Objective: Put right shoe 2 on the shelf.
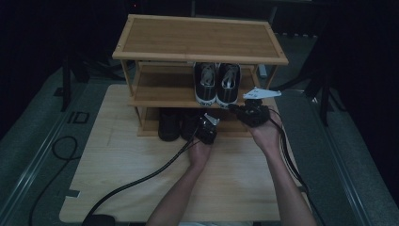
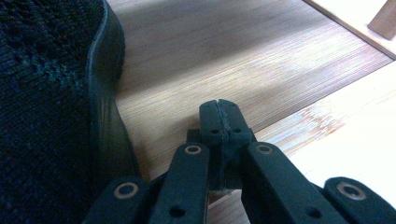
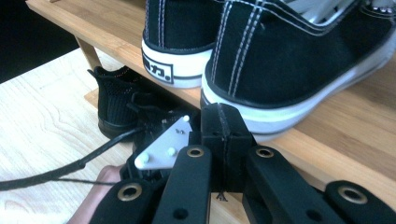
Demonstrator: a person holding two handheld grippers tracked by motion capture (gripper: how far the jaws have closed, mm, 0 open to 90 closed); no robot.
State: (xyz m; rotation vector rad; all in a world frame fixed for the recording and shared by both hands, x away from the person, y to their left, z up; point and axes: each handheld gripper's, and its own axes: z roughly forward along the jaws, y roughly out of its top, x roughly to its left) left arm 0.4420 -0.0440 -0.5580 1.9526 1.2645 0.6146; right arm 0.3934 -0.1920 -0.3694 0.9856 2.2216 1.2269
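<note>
High view looks down and forward over the three-tier bamboo shoe rack [image 1: 200, 40]; both gripper views sit close, facing its lower shelves.

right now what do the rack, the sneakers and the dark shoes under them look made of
Rack: looks like bamboo or light wood, smooth matte finish; fine straight grain lines show on its shelves.
Sneakers: likely black canvas, going by the woven look and white stitching, with white rubbery soles.
Dark shoes: probably knit mesh uppers, judging by the coarse looped texture, with a smooth black sole edge, maybe rubber.

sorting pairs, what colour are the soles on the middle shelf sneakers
White, under black canvas sneakers; clearest in the right gripper view.
</note>
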